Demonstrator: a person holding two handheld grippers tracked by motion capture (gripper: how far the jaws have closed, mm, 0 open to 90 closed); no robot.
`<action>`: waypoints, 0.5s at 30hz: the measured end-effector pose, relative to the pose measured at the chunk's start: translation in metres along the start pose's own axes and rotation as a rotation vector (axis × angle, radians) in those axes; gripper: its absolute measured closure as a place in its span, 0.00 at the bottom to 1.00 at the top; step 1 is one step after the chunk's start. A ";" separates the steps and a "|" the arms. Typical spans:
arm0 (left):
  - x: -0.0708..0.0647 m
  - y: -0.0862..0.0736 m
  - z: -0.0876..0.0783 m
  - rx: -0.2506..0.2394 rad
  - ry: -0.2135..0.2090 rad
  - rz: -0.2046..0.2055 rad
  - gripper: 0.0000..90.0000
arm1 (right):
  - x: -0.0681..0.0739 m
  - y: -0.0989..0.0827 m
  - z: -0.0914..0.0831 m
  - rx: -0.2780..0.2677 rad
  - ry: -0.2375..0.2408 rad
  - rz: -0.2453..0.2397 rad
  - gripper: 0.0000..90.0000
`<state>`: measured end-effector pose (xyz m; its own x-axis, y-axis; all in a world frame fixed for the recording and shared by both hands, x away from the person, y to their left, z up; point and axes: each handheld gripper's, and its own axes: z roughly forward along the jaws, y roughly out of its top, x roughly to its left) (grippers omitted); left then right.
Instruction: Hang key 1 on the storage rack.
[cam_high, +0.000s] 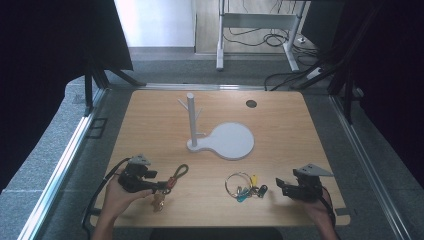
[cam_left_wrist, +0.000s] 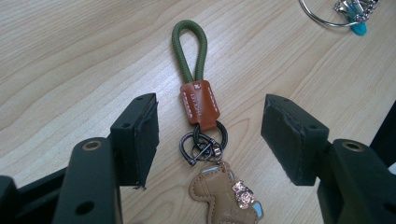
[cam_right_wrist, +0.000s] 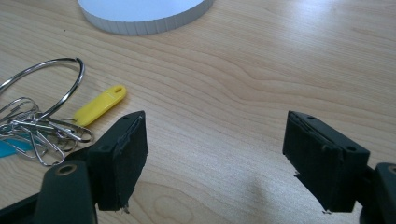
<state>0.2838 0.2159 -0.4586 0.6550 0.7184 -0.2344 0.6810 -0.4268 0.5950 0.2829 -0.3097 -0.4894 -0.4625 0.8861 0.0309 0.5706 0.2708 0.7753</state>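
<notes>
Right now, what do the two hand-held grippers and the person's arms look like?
Both are black. The left hand-held gripper and the right hand-held gripper each carry a grey three-cornered plate on top and trail a black cable. Their jaws are blocky, with dark pads and round screw holes. No sleeves cover the visible forearms.

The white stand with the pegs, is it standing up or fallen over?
Standing up: the stand rises straight from its flat base.

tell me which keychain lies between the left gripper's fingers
The green rope-loop keychain with brown leather tab, lying untouched between the open fingers; the silver wire-ring keychain with yellow tag lies apart.
</notes>
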 end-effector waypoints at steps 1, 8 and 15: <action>0.000 0.000 0.000 0.002 -0.001 -0.002 0.42 | 0.000 0.000 0.000 -0.001 0.006 0.000 0.25; -0.001 0.000 0.000 0.019 0.017 -0.009 0.42 | -0.003 0.002 -0.003 -0.016 0.030 0.002 0.27; -0.008 0.003 -0.011 0.026 0.094 -0.009 0.42 | -0.006 0.001 0.001 -0.006 0.027 -0.002 0.28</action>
<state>0.2766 0.2146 -0.4466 0.6164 0.7698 -0.1660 0.6958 -0.4337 0.5726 0.2876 -0.3144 -0.4893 -0.4820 0.8749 0.0465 0.5654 0.2701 0.7793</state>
